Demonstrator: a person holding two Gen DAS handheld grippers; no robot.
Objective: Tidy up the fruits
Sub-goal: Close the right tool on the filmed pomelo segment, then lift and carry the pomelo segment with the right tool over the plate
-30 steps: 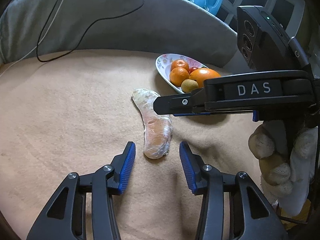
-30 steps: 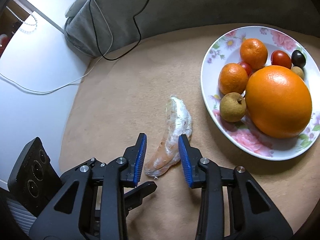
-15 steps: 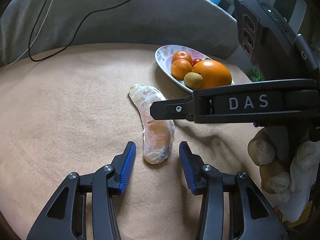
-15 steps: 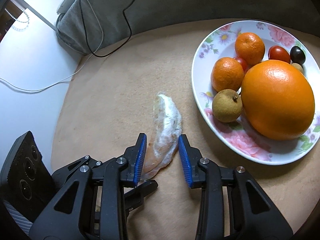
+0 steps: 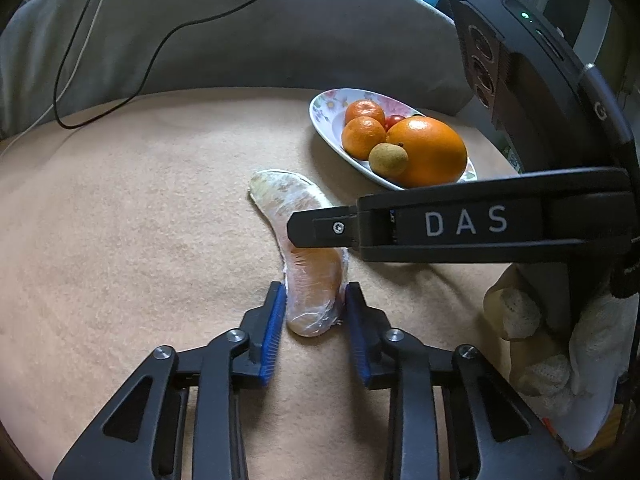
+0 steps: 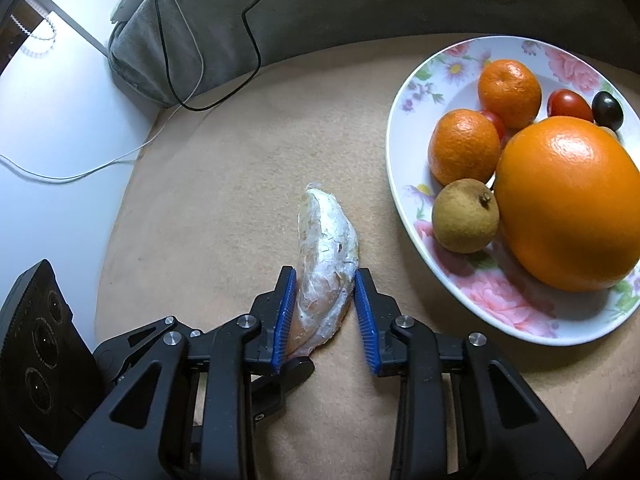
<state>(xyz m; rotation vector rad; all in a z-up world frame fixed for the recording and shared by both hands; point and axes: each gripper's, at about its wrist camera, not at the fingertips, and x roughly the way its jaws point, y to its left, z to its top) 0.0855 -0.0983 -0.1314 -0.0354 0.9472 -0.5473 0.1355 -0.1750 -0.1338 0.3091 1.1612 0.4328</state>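
Pomelo segment (image 5: 308,264) lies on the tan blanket (image 5: 120,240), just beside the floral plate (image 6: 460,60) of fruit. Left tongs (image 5: 314,312) are clenched on its near end, both blue pads touching. Right tongs (image 6: 325,308) straddle the same segment, marked "DAS", levelled sideways; whether they grip cannot be told.

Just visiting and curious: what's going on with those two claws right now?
Left gripper and right gripper both pinch the peeled fruit wedge on the blanket. Plate of fruit sits beside it. Nothing between.
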